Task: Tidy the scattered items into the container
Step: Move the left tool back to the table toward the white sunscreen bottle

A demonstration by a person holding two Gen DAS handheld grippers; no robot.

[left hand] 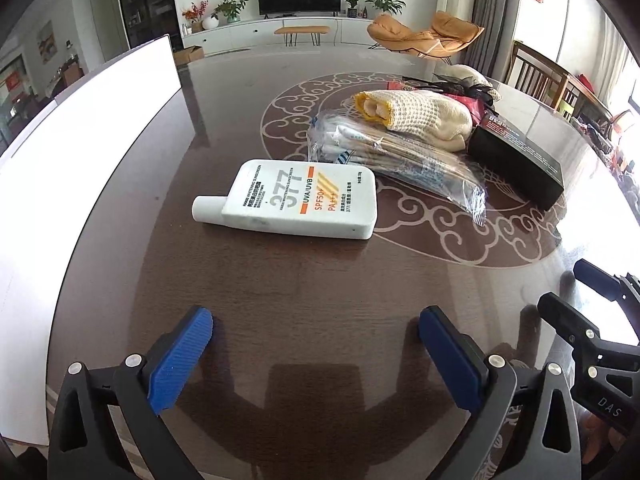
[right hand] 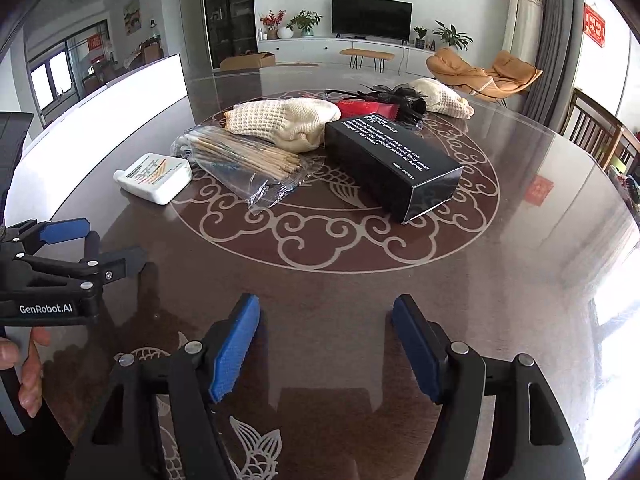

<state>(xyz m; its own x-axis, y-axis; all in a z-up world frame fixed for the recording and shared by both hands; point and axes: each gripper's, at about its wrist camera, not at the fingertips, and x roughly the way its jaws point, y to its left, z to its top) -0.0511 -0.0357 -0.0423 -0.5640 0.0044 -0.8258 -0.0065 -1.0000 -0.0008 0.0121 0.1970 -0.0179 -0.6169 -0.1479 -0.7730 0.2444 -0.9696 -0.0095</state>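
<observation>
The white sunscreen bottle (left hand: 292, 200) lies flat on the dark table (left hand: 320, 300) at twelve o'clock from my left gripper (left hand: 316, 344), label up reading "377", "UVA/UVB", "SPF50+", and I judge it my first pick since it sits nearest the white container (left hand: 88, 128) at my ten o'clock. At two o'clock wait the bagged wooden sticks (left hand: 404, 156), a cream knit cloth (left hand: 424, 116) and a black box (right hand: 392, 160) printed "MADE IN CHINA". Both my grippers are spread wide and empty, the right gripper (right hand: 326, 344) hovering beside the "GenRobot.AI" body of the left.
</observation>
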